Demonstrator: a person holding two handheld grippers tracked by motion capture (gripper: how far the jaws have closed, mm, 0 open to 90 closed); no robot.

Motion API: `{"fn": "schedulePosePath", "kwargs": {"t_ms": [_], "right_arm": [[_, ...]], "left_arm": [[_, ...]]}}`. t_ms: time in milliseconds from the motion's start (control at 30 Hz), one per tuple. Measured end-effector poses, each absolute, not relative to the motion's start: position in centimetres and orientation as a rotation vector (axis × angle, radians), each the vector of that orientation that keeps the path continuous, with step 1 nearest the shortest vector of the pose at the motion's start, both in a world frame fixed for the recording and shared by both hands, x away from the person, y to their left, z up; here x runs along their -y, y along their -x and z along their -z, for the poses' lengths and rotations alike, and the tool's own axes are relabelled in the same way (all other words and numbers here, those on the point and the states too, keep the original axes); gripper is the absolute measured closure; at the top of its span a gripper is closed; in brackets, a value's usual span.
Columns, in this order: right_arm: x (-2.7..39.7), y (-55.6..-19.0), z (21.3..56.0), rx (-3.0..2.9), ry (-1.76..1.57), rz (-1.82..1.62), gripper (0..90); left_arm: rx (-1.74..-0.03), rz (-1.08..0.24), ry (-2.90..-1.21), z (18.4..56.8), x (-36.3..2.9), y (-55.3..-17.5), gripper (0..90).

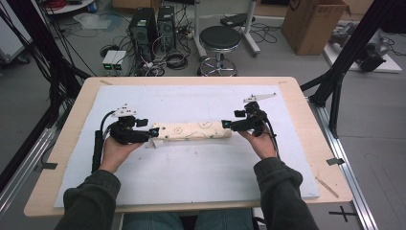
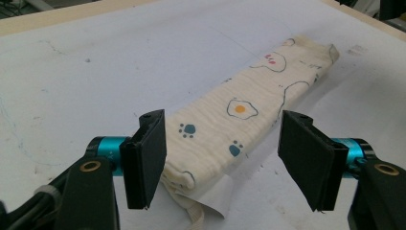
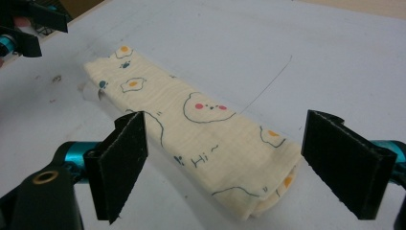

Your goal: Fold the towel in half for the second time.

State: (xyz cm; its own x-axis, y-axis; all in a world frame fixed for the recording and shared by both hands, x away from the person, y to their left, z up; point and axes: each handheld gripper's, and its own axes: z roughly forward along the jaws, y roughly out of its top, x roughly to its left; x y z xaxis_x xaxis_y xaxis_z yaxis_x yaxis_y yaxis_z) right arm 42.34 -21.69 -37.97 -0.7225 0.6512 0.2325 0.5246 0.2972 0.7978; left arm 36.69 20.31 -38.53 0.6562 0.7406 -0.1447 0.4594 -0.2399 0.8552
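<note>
You have the cloth (image 1: pixel 194 131) folded into a narrow strip lying flat on the surface (image 1: pixel 191 172), with both grippers' fingers (image 2: pixel 146 158) spread open at its 2 ends, gripping nothing; further folding likely remains.

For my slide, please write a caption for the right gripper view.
Right gripper open over one end of a folded cream cloth printed with fried eggs, on the white table cover.
</note>
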Motion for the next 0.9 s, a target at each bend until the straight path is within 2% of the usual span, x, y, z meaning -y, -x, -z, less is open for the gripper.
{"fn": "schedulePosePath", "kwargs": {"t_ms": [233, 900], "right_arm": [[21.7, -41.6, 37.4, -2.417, -1.07, -1.405, 13.5], [21.3, -39.5, 36.3, -2.445, -0.989, -1.37, 12.3]], "left_arm": [[-0.92, -0.36, -1.906, 38.4, -20.3, -35.9, 30.2], [-0.876, -0.366, -1.906, 38.0, -20.9, -33.8, 26.3]]}}
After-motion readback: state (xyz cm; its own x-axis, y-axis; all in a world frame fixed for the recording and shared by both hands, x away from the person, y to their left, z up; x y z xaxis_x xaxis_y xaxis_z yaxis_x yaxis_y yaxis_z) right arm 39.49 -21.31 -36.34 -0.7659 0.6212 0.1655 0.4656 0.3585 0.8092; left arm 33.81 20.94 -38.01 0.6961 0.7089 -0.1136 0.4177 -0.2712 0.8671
